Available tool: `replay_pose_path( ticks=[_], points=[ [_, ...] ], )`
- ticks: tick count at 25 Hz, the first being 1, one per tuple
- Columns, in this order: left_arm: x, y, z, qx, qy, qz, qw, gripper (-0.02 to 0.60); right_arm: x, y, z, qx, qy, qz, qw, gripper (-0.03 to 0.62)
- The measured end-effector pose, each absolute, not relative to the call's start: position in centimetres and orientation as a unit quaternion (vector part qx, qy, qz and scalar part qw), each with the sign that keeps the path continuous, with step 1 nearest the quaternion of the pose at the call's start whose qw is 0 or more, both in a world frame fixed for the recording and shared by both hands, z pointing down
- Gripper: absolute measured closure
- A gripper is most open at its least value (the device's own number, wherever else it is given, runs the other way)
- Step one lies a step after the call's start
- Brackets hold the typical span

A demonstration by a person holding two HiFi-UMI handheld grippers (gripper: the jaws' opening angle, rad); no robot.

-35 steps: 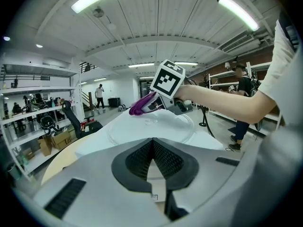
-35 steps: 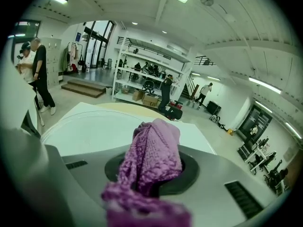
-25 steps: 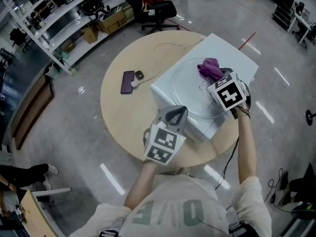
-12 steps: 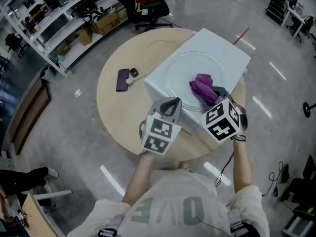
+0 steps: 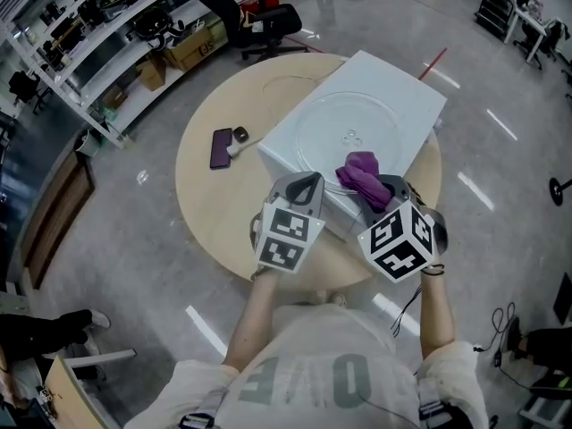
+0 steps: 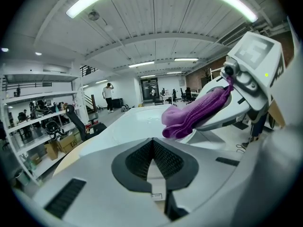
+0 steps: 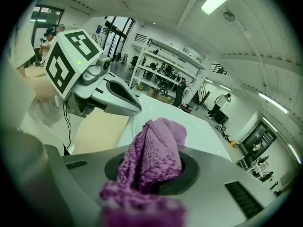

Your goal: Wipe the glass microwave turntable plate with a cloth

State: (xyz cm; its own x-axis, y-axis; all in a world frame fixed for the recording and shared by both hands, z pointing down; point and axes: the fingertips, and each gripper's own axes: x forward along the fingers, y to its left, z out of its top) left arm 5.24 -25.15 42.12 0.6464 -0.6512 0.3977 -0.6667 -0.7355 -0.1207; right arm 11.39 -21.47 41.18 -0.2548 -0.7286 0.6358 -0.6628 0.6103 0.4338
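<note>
The right tongs were clamped on the cloth, which bunched out past their tips over the near rim of the plate, probably so the wad could be pushed across the glass. The left tongs, closed on nothing, hovered just left of them at the box edge (the box carried the plate on the bench), seemingly clear of the wiping path.

I read cloth as purple knit | glass plate clear, on white box | table pale tan | phone dark maroon | left gripper and right gripper grey, cubes patterned in black-and-white squares
</note>
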Motion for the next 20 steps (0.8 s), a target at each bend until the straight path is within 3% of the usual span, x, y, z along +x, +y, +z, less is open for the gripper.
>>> replay_pose_path(
  ticks=[11,20],
  points=[
    [5.3,-25.2,42.1,0.907,-0.366,0.208,0.023,0.580,12.0,-21.8,40.3,0.440,-0.804,-0.026,0.399,0.545],
    [5.3,-25.1,42.0,0.909,-0.363,0.203,0.028,0.579,18.1,-32.3,36.4,0.528,-0.770,-0.022,0.357,0.545]
  ],
)
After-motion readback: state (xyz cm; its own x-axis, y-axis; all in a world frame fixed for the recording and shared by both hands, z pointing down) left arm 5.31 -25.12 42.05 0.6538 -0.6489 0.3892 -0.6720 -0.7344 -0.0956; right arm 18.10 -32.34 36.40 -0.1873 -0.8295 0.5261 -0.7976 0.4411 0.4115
